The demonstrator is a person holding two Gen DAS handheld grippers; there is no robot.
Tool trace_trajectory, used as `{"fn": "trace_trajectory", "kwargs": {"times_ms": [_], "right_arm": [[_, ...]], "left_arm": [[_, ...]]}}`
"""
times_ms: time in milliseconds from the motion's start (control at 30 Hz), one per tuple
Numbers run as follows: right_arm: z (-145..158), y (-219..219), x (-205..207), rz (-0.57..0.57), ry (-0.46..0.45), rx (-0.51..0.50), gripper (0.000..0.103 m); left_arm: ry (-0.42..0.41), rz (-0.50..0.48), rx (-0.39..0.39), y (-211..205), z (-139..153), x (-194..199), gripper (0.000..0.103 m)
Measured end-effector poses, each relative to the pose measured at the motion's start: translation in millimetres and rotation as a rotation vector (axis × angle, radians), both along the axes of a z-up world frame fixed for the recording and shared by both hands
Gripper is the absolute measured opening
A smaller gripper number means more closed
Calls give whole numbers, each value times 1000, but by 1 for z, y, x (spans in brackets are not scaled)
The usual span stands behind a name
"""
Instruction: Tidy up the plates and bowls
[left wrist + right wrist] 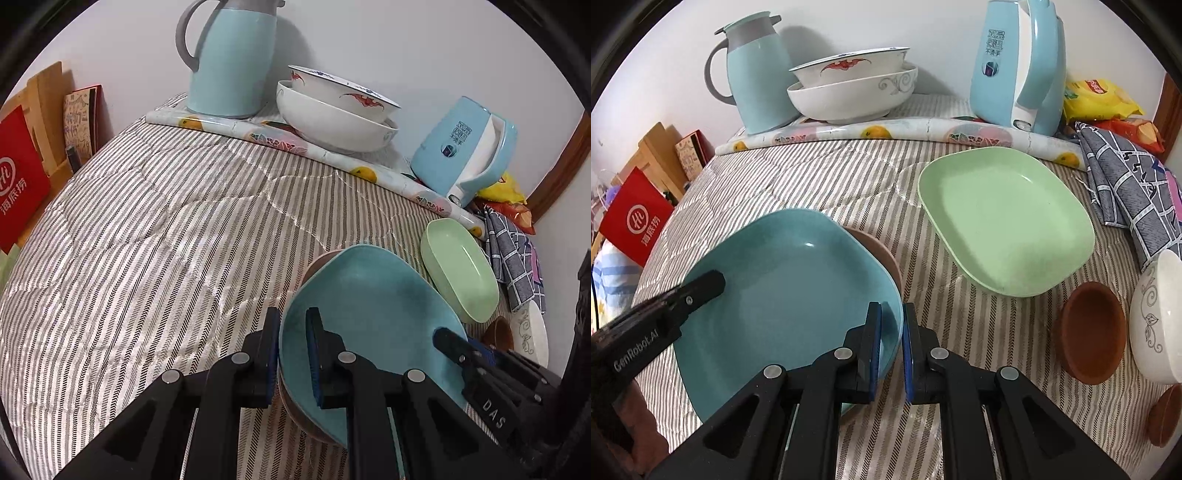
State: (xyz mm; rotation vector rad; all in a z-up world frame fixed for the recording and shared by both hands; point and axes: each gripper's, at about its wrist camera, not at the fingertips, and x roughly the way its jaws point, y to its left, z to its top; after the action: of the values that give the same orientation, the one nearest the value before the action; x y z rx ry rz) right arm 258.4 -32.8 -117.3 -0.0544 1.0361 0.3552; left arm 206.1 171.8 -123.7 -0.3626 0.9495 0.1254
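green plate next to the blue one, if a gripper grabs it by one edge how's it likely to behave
The green plate looks like thin matte plastic, so probably light and stiff, unlikely to break. Its raised, rounded rim gives the pads something to pinch, though smooth walls may slip. Gripped at one edge it would likely droop, and the soft striped quilt beneath may let it rock.

You are looking at a smooth teal plate with a soft sheen, and a matt, faintly speckled green plate. Both sit on a quilted striped cloth of woven texture. The white bowls at the back look like glossy glazed ceramic. The small brown bowl looks matt, like unglazed clay. The black gripper fingers look like matt plastic.
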Motion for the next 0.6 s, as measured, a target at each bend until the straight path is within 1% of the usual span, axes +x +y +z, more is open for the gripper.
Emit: {"fn": "trace_trajectory", "kwargs": {"times_ms": [133,267,300,333,367,400,433,467,500,600], "right_arm": [[-2,2,8,0,-1,6,12],[-4,1,12,-2,4,33,14],[-4,0,12,-6,2,33,14],[-1,-1,11,-12,-7,31,14],[1,-2,9,-11,-17,30,17],[3,-2,8,-7,-23,29,22],[6,-3,5,-1,-31,27,25],[9,-3,3,0,-39,25,30],[11,-5,1,0,-47,23,32],[16,-11,-5,-2,-58,24,32]], "left_arm": [[6,-6,-10,0,-2,0,14],[20,-24,5,-2,-1,0,16],[23,-29,-1,-3,0,-1,19],[23,-32,-7,-3,0,-1,28],[22,-29,-17,-3,1,-3,34],[17,-25,-24,-3,3,-4,44],[10,-27,-25,-4,5,-6,52],[3,-32,-22,-5,7,-7,55],[-3,-37,-15,-7,9,-9,59],[-7,-38,0,-12,14,-14,59]]}}
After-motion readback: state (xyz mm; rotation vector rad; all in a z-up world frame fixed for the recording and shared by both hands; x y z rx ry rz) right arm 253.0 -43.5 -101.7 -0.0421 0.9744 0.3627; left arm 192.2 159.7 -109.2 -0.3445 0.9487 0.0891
